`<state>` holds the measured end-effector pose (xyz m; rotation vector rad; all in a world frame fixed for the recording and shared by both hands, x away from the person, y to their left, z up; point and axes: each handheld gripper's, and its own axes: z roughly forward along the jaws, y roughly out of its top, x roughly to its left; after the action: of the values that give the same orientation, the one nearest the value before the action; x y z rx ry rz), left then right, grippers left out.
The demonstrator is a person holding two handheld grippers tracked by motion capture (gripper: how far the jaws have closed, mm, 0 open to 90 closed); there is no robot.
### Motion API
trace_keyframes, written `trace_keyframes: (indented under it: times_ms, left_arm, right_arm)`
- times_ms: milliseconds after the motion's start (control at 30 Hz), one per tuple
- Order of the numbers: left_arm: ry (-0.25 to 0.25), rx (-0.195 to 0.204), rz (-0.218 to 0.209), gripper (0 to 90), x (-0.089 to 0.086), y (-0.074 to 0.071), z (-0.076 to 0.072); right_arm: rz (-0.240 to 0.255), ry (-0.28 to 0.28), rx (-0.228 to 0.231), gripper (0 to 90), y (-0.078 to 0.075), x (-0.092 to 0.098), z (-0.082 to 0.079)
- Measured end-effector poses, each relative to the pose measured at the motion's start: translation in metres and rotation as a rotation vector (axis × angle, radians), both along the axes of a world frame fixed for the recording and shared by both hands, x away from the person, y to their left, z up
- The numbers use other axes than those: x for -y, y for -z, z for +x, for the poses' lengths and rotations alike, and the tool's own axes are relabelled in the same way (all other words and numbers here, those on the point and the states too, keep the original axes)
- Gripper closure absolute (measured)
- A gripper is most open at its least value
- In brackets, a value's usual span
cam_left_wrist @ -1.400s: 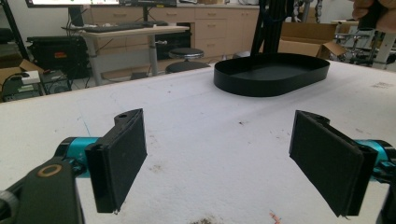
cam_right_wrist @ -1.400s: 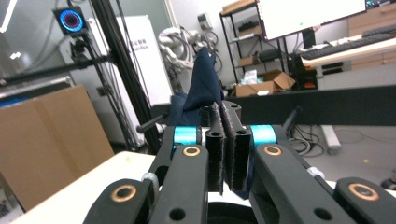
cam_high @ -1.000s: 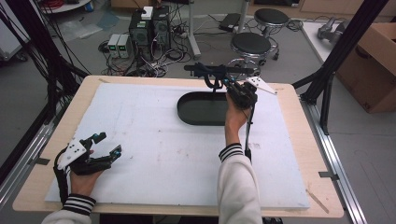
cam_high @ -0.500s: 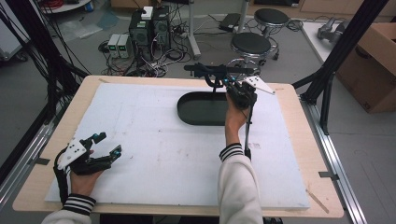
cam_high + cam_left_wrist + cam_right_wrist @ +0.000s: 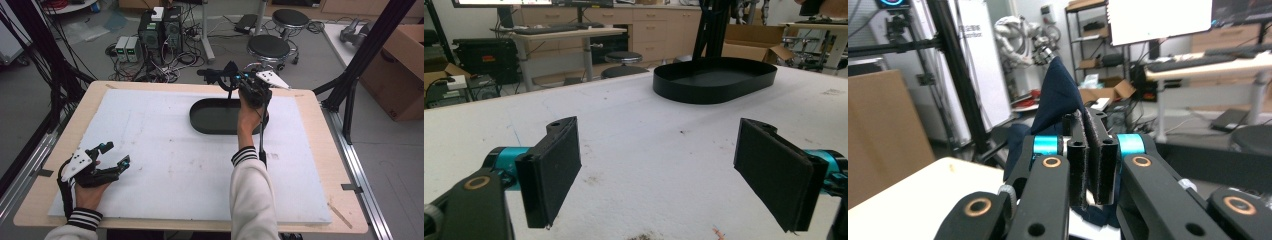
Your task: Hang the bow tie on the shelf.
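Note:
A dark blue cloth [image 5: 1055, 95] stands up in a peak just past the pads of my right gripper [image 5: 1092, 120], which is shut on it. In the high view that gripper [image 5: 235, 80] hangs over the far rim of a black oval tray [image 5: 200, 117], and the cloth [image 5: 220, 76] shows as a dark bunch at its tips. My left gripper [image 5: 116, 153] rests on the white mat near the front left corner. Its jaws stand wide open with nothing between them [image 5: 659, 170]. The tray [image 5: 704, 90] lies farther off across the mat and looks empty.
A white mat [image 5: 165, 165] covers the wooden table [image 5: 325, 165]. Black frame posts [image 5: 365, 60] rise at the right, beside a cardboard box [image 5: 400, 70]. Stools [image 5: 269, 47] and computers with cables [image 5: 160, 30] are on the floor beyond the far edge.
My right gripper has lifted a little above the tray's far rim, still shut on the cloth. The left gripper has not moved.

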<state>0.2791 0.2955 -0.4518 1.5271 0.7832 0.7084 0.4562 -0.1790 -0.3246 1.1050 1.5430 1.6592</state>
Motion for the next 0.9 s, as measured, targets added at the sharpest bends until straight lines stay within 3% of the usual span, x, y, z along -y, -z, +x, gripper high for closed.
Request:
trace_keyframes:
  times_ms: [133,400,567,667,900]
  left_arm:
    - [0.002,0.005,-0.002,19.0,0.0,0.0,0.0]
    - [0.001,0.003,-0.004,19.0,0.0,0.0,0.0]
    - [0.003,0.004,-0.003,19.0,0.0,0.0,0.0]
    - [0.002,0.004,-0.002,19.0,0.0,0.0,0.0]
    - [0.002,0.004,-0.001,19.0,0.0,0.0,0.0]
  right_arm:
    - [-0.001,0.007,-0.034,86.7,0.005,0.003,0.002]
    - [-0.014,0.022,-0.046,73.7,0.008,0.001,0.003]
    - [-0.051,0.035,-0.04,58.4,0.007,-0.001,0.001]
    - [-0.087,0.07,-0.027,41.6,0.005,-0.004,-0.001]
    - [-0.147,0.081,0.034,24.2,0.001,-0.003,-0.018]
